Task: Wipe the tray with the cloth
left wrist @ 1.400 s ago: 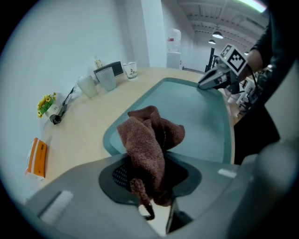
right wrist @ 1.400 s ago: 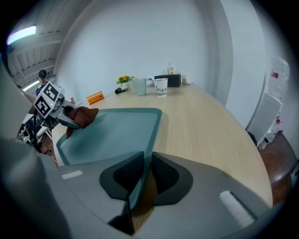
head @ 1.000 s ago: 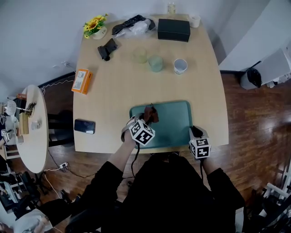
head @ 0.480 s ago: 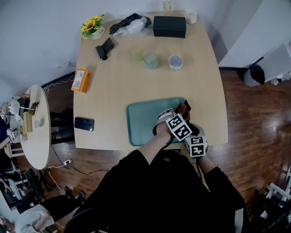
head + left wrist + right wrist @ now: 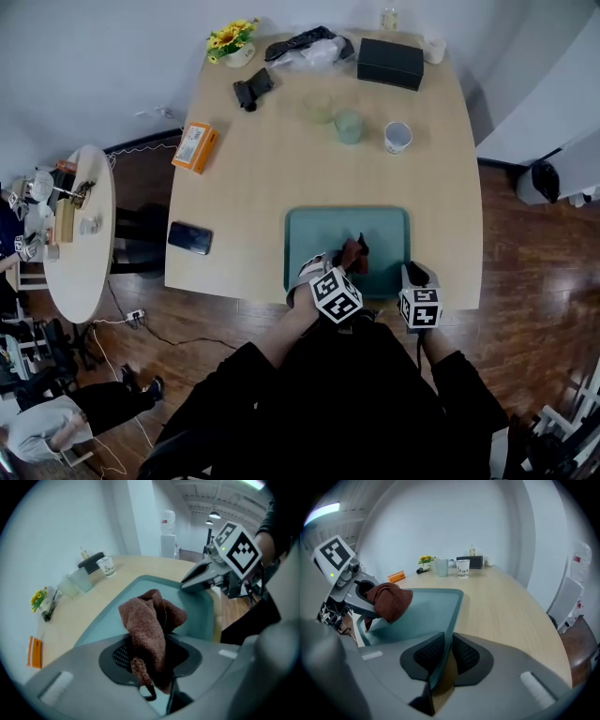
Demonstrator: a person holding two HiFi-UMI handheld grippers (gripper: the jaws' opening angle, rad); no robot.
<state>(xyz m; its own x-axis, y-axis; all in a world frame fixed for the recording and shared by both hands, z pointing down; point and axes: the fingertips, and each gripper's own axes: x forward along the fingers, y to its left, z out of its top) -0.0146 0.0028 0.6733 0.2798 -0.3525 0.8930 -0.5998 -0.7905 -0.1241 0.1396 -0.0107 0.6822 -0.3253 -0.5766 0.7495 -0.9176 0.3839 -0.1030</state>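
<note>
A teal tray (image 5: 323, 234) lies at the near edge of the wooden table. A brown cloth (image 5: 354, 255) rests on the tray's near middle, and my left gripper (image 5: 349, 264) is shut on it. In the left gripper view the cloth (image 5: 150, 620) bunches up out of the jaws over the tray (image 5: 140, 585). My right gripper (image 5: 412, 277) is shut on the tray's near right rim. In the right gripper view the tray's edge (image 5: 452, 606) runs between the jaws of that gripper (image 5: 445, 653), with the cloth (image 5: 389, 602) at the left.
A black phone (image 5: 190, 238) and an orange box (image 5: 195, 148) lie left of the tray. Two glasses (image 5: 349, 127), a paper cup (image 5: 397, 137), a black box (image 5: 390, 63) and flowers (image 5: 232, 39) stand at the far end. A round side table (image 5: 80, 244) is at the left.
The left gripper swept the cloth from the tray's left side to its right side, then back to the near middle. The right gripper stayed on the tray's rim.
</note>
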